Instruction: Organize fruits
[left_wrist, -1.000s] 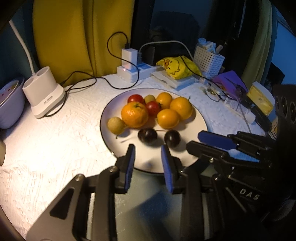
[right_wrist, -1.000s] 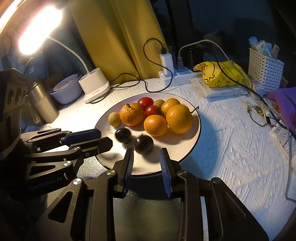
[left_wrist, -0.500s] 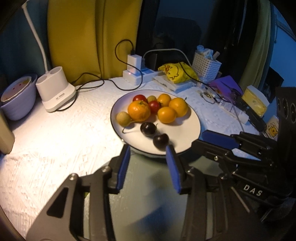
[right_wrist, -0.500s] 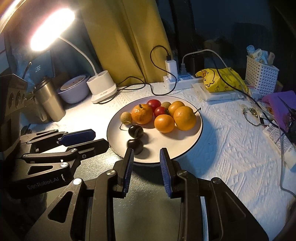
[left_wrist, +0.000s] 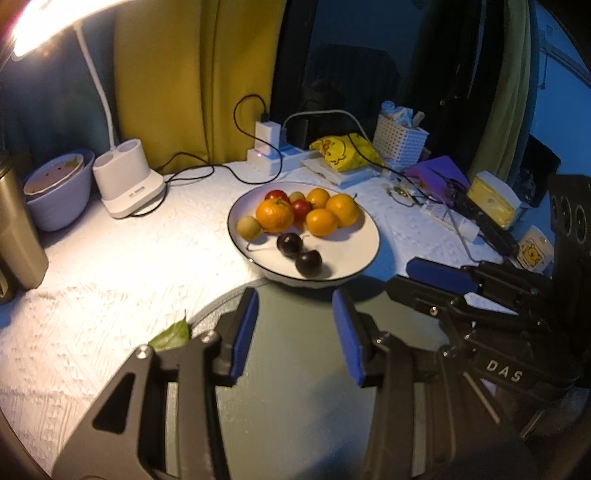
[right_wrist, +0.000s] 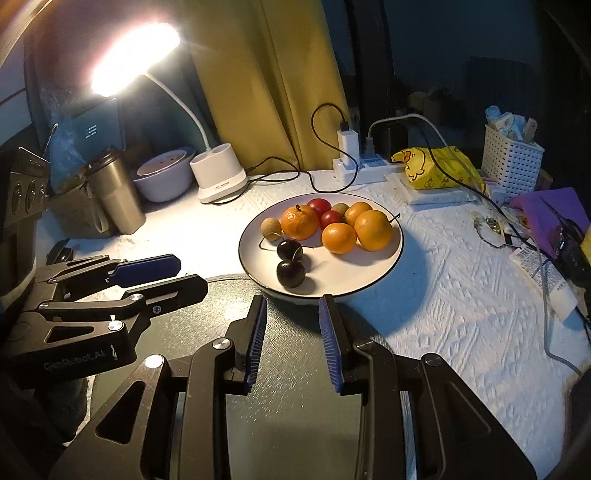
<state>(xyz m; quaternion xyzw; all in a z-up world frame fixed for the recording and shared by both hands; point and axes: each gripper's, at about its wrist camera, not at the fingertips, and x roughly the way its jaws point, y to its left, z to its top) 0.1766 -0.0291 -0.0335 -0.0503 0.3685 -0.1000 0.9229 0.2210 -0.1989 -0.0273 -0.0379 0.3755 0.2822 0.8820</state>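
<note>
A white plate holds several fruits: oranges, red tomatoes, a small brown fruit and two dark cherries. My left gripper is open and empty, held back over a dark round mat in front of the plate. My right gripper is open and empty, also over the mat. Each gripper shows at the side of the other's view.
A lit desk lamp on a white base, a lavender bowl, a steel tumbler, a power strip with cables, a yellow bag, a white basket and clutter at right. A green leaf lies beside the mat.
Both grippers have drawn back and up from the plate, so the plate looks smaller and farther. The left jaws have opened a little wider. The fruits have not moved.
</note>
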